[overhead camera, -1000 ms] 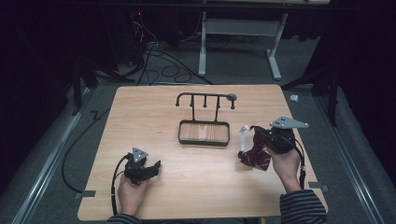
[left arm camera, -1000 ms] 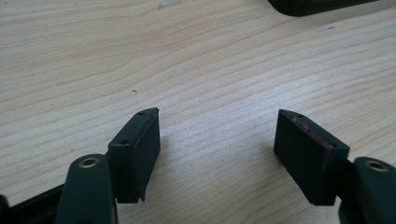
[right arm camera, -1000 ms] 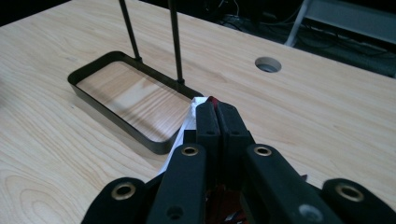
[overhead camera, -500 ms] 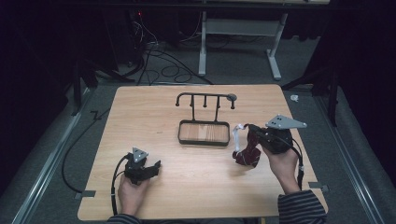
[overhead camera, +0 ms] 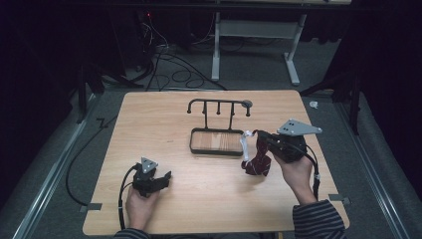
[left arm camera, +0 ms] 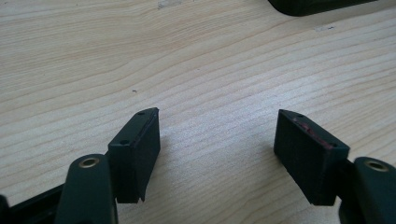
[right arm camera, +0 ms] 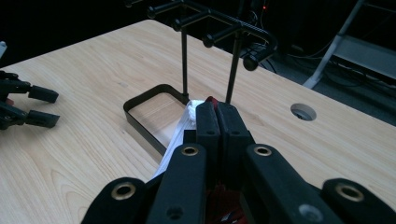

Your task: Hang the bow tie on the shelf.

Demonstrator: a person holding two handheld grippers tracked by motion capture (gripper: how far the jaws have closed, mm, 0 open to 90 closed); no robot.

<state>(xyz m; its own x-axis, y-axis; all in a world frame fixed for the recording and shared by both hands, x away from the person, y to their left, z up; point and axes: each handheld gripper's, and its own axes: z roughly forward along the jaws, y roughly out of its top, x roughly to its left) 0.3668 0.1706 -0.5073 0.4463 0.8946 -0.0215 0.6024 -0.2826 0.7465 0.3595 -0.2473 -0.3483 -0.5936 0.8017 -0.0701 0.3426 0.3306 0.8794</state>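
Note:
My right gripper [overhead camera: 257,138] is shut on a dark red cloth item [overhead camera: 258,160] with a white strap [overhead camera: 245,144], which hangs from it just above the table to the right of the rack. In the right gripper view the jaws [right arm camera: 217,108] are pressed together, with a sliver of red at their tips and the white strap [right arm camera: 180,128] falling to the left. The black rack [overhead camera: 219,105] has several hooks and a rimmed tray base [overhead camera: 215,150] with a wooden floor. My left gripper [overhead camera: 165,178] rests open at the front left, its jaws [left arm camera: 217,135] wide apart over bare wood.
The wooden table [overhead camera: 149,124] has a round hole [right arm camera: 302,112] behind the rack. Cables [overhead camera: 164,55] and a white desk frame [overhead camera: 254,30] lie on the floor beyond the far edge. The left gripper's cable [overhead camera: 122,194] loops near the front edge.
My right gripper has carried the red cloth item up and to the left, closer to the rack's tray. The left gripper has stayed put.

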